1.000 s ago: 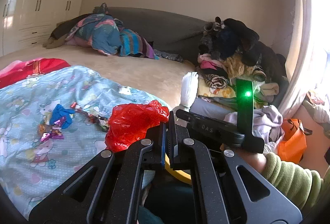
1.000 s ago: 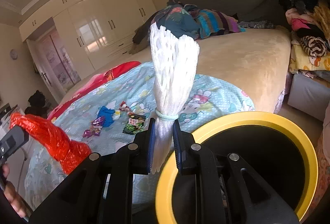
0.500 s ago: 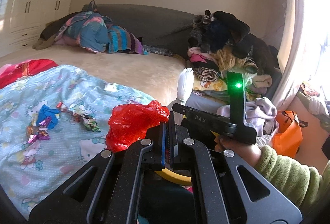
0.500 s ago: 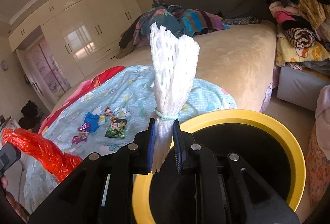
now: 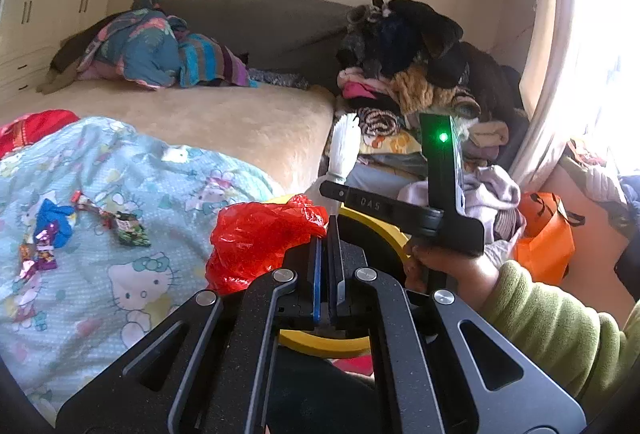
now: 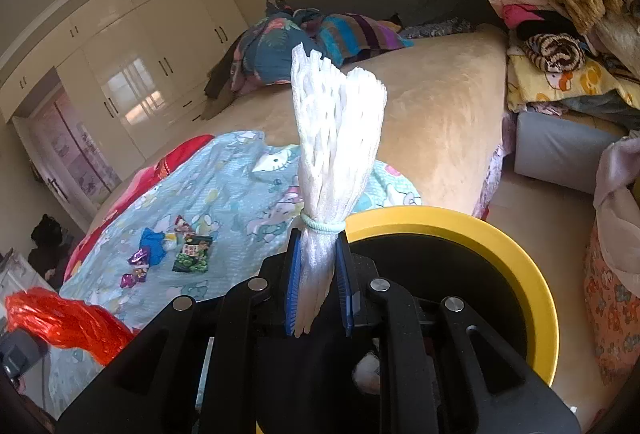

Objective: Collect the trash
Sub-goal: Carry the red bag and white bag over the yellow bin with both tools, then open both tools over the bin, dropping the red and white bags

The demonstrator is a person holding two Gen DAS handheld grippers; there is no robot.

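My left gripper (image 5: 328,246) is shut, its tips pinching a crumpled red plastic bag (image 5: 260,242) that hangs over the bed's edge. That bag also shows at the lower left of the right wrist view (image 6: 60,318). Between the blue pads of my right gripper (image 6: 318,274) stands a white bundle (image 6: 336,138), upright and tied with a pale band. Under both grippers sits a yellow-rimmed bin (image 6: 520,254) with a dark inside. Several candy wrappers (image 5: 52,230) and a green packet (image 6: 192,254) lie on the light blue cartoon blanket (image 5: 140,298).
A beige bed cover (image 5: 240,118) runs back to a grey headboard, with bundled blankets (image 5: 152,46) on it. Piled clothes (image 5: 420,74) and an orange bag (image 5: 548,238) crowd the right side. White wardrobes (image 6: 140,74) line the far wall. A green sleeve (image 5: 552,326) holds the right gripper.
Both views have slid right along the bed; the wrappers sit further left. The yellow bin rim shows more in the left wrist view. Both grips are unchanged.
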